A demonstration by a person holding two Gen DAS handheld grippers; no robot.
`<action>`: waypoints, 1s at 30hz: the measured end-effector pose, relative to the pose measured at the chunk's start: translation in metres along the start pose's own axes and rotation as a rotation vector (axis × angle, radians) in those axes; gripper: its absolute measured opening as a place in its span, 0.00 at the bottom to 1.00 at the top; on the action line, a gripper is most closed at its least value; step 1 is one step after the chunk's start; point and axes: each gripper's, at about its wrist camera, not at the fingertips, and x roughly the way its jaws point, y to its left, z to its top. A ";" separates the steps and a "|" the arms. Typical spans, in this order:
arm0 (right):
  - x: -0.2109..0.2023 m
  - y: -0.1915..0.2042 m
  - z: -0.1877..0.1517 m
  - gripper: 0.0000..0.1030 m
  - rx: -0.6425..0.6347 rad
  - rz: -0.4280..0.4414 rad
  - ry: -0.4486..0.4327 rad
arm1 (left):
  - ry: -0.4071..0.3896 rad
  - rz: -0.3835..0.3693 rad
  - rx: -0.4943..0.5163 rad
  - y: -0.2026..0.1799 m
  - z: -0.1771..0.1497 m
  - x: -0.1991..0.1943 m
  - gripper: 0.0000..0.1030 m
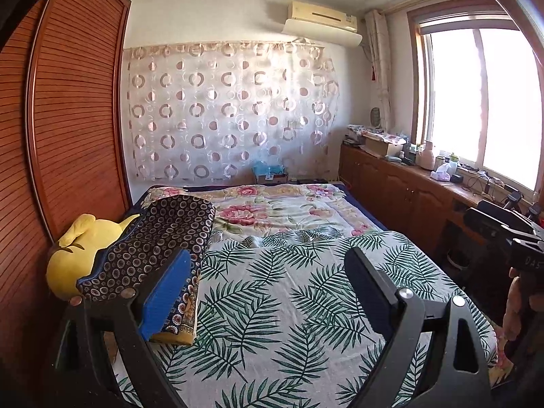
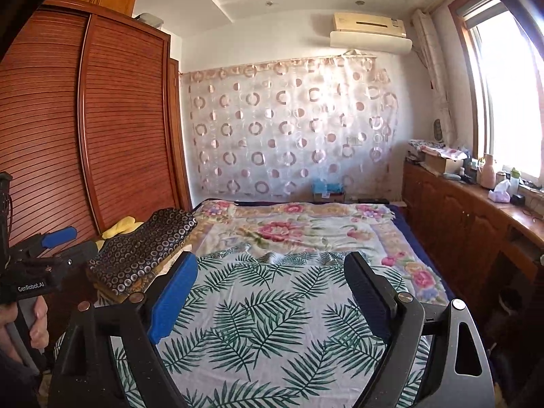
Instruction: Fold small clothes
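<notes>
A white cloth with green palm leaves lies spread flat on the bed; it also shows in the right wrist view. My left gripper is open and empty, held above the cloth. My right gripper is open and empty, also above the cloth. A dark folded cloth with a ring pattern lies at the bed's left edge, just behind my left gripper's blue left pad; it also shows in the right wrist view. No small garment can be told apart from the bedding.
A floral blanket covers the far half of the bed. A yellow plush toy lies at the left by a wooden wardrobe. A low wooden cabinet with clutter runs along the right under the window.
</notes>
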 end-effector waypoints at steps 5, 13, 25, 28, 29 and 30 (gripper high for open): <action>-0.001 -0.002 0.000 0.86 0.002 0.001 0.008 | -0.001 0.003 0.000 0.000 0.000 -0.001 0.90; -0.005 -0.011 0.002 0.86 0.000 0.001 0.012 | -0.004 0.010 0.005 -0.002 -0.001 -0.002 0.90; -0.006 -0.016 0.003 0.86 0.001 0.007 0.012 | -0.005 0.010 0.005 -0.003 -0.002 -0.003 0.90; -0.007 -0.018 0.004 0.86 0.000 0.008 0.012 | -0.005 0.010 0.007 -0.003 -0.002 -0.002 0.90; -0.007 -0.018 0.004 0.86 -0.001 0.008 0.012 | -0.005 0.010 0.008 -0.003 -0.002 -0.002 0.90; -0.007 -0.018 0.003 0.86 -0.001 0.007 0.012 | -0.005 0.010 0.007 -0.003 -0.002 -0.002 0.90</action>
